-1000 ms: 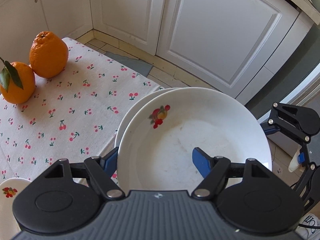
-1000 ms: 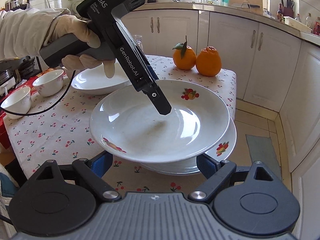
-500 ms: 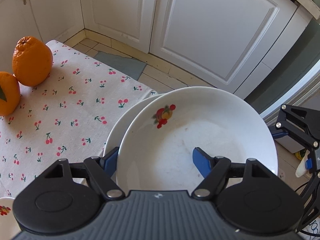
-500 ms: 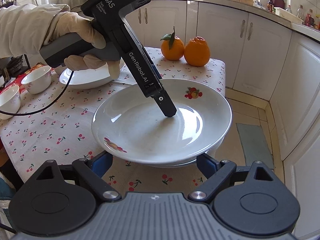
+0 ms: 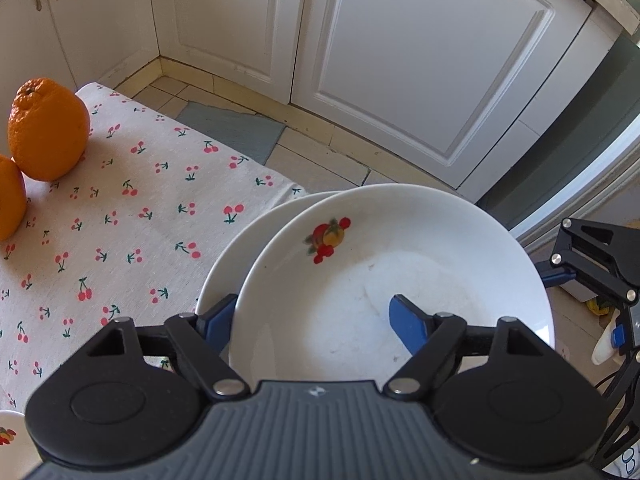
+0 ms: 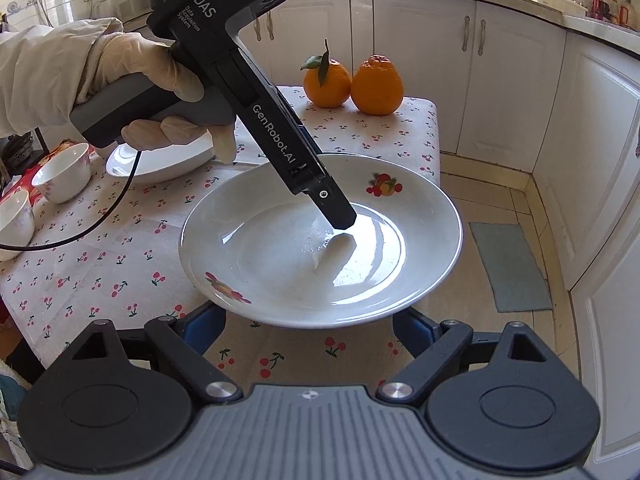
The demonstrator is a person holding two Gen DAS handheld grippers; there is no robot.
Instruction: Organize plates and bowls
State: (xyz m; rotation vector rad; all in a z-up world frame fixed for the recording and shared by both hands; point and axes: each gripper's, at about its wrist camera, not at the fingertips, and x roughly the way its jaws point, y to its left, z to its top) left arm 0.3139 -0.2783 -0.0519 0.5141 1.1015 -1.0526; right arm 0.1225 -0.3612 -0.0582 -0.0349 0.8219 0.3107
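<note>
My left gripper (image 5: pixel 312 316) is shut on the rim of a white plate with fruit prints (image 5: pixel 400 280), one finger inside the dish and one under it. It holds the plate just above a second white plate (image 5: pixel 224 264) at the table's near right corner. In the right wrist view the held plate (image 6: pixel 280 256) hides the lower one, and the left gripper's finger (image 6: pixel 340 216) rests inside it. My right gripper (image 6: pixel 308 332) is open and empty, low in front of the plate.
Two oranges (image 6: pixel 352 80) stand at the table's far corner. Another white plate (image 6: pixel 160 160) and two small bowls (image 6: pixel 60 172) sit at the left. The cherry-print tablecloth (image 6: pixel 100 240) ends near the plates; white cabinets (image 5: pixel 400 60) and floor lie beyond.
The left gripper has lowered the held plate closer over the lower plate, which is now hidden in the right wrist view. The right gripper stayed open.
</note>
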